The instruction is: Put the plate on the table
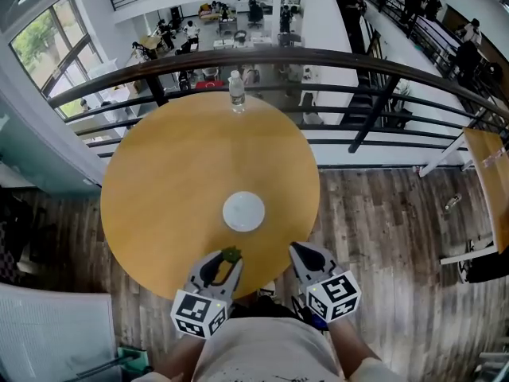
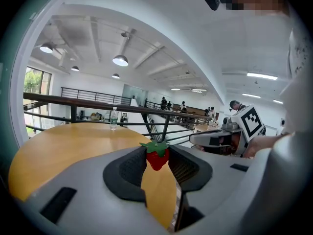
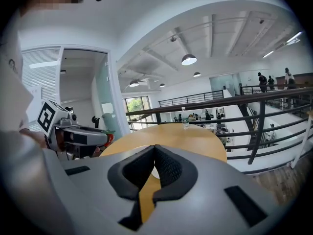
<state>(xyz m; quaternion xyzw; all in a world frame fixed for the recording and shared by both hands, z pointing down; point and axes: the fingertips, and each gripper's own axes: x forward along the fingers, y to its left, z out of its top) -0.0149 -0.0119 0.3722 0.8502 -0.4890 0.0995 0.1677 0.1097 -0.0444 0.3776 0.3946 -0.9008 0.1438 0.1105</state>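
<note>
Round wooden tabletop [image 1: 159, 181] beside a black railing [image 1: 334, 58], overlooking a busy lower floor. One white plate [image 1: 243, 212] lies just toward 6 o'clock from its centre, and one water bottle [image 1: 237, 91] stands at its 12 o'clock edge. Two hand-held grippers: the left hand-held gripper [image 1: 225, 261] pinches one strawberry [image 2: 157, 158]; the right hand-held gripper [image 3: 155, 148] is closed and empty.

**Left tongs** [image 1: 225, 263], **right tongs** [image 1: 300, 251]: rounded grey moulded shells, tapering forward. Black ribbed pads [image 2: 128, 169] are set inside each jaw, with black rectangular insets on the upper faces.
**Left cube** [image 1: 199, 313], **right cube** [image 1: 334, 295]: white, printed with black square marker patterns.
**Wearer:** pale top [image 1: 254, 348], flecked with small dark specks.
</note>
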